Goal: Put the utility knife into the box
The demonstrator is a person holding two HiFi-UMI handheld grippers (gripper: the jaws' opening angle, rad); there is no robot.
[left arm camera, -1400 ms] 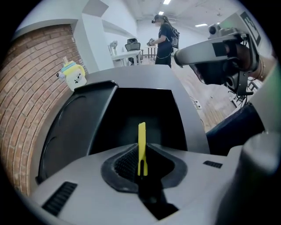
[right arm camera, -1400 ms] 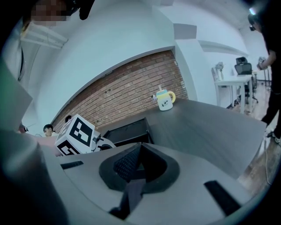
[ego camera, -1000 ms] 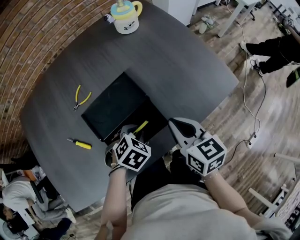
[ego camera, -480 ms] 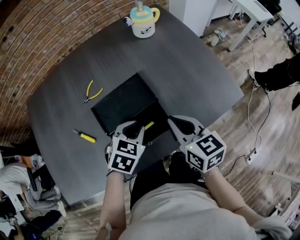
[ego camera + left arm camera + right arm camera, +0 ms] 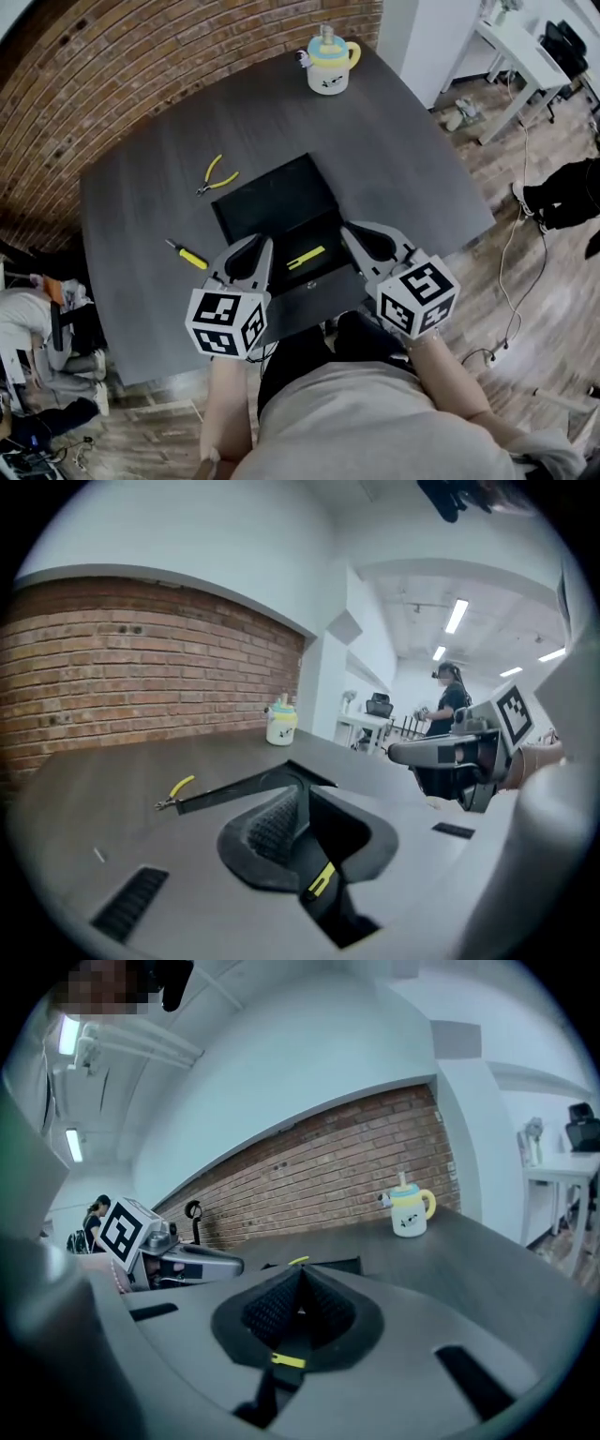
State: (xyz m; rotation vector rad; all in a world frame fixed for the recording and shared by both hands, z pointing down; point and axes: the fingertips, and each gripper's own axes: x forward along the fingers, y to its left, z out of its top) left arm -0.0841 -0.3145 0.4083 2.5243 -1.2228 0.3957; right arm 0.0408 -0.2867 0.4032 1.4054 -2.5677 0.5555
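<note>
Utility knife [image 5: 307, 258] in box [image 5: 277, 202], mid-table [image 5: 403, 159]; pliers [image 5: 217, 174] left, screwdriver [image 5: 187, 254] near-left, cup [image 5: 330, 64] far.

Left gripper [image 5: 253, 247] withdrawn, utility knife [image 5: 307, 257] uncovered (in box [image 5: 272, 197])

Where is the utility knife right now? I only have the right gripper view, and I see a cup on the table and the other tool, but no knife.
Observer: The head view shows the utility knife lying inside the open black box, in its near half.
Operator: Is the left tool holding anything?
Observer: No. In the left gripper view, the left tool is shut with nothing between its jaws.
Operator: Anything else lying around that I can't see?
Observer: A yellow-handled screwdriver lies on the table, left of the box and apart from it.
</note>
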